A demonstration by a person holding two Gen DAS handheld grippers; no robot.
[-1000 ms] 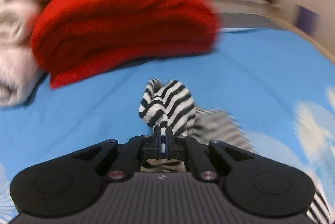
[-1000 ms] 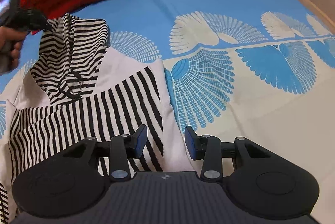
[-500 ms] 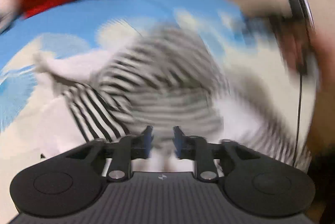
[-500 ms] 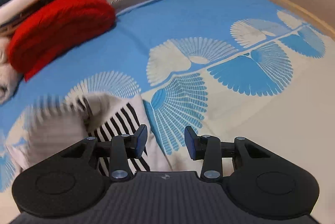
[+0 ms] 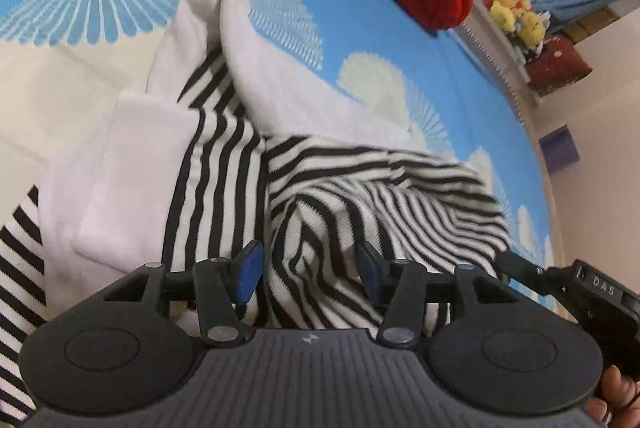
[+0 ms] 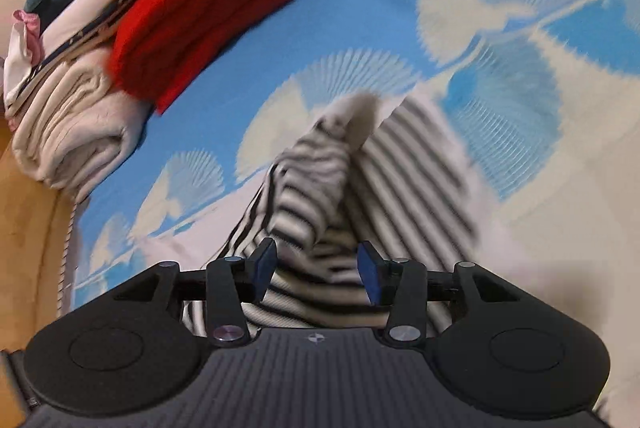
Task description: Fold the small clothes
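Observation:
A small black-and-white striped garment (image 5: 224,163) with plain white panels lies on the blue fan-patterned sheet (image 5: 360,39). A bunched striped fold rests on top of it. My left gripper (image 5: 310,276) hovers over that fold. Its jaws are opening, with striped cloth below and between the blue pads (image 5: 249,274), which do not press on it. In the right wrist view the same garment (image 6: 312,179) rises in a blurred peak. My right gripper (image 6: 317,270) sits just above it. Its jaws are also opening, and nothing is pinched between them.
A folded red knit (image 6: 208,11) lies at the back on a stack of cream and white folded clothes (image 6: 72,123). The bed's wooden edge (image 6: 24,228) runs along the left. Yellow plush toys (image 5: 512,11) sit on a far ledge. A hand (image 5: 612,392) shows at the lower right.
The left gripper was shut on a striped bunch, swung across over the garment, then let it go and spread its jaws. The right view has rolled and its jaws stand slightly wider.

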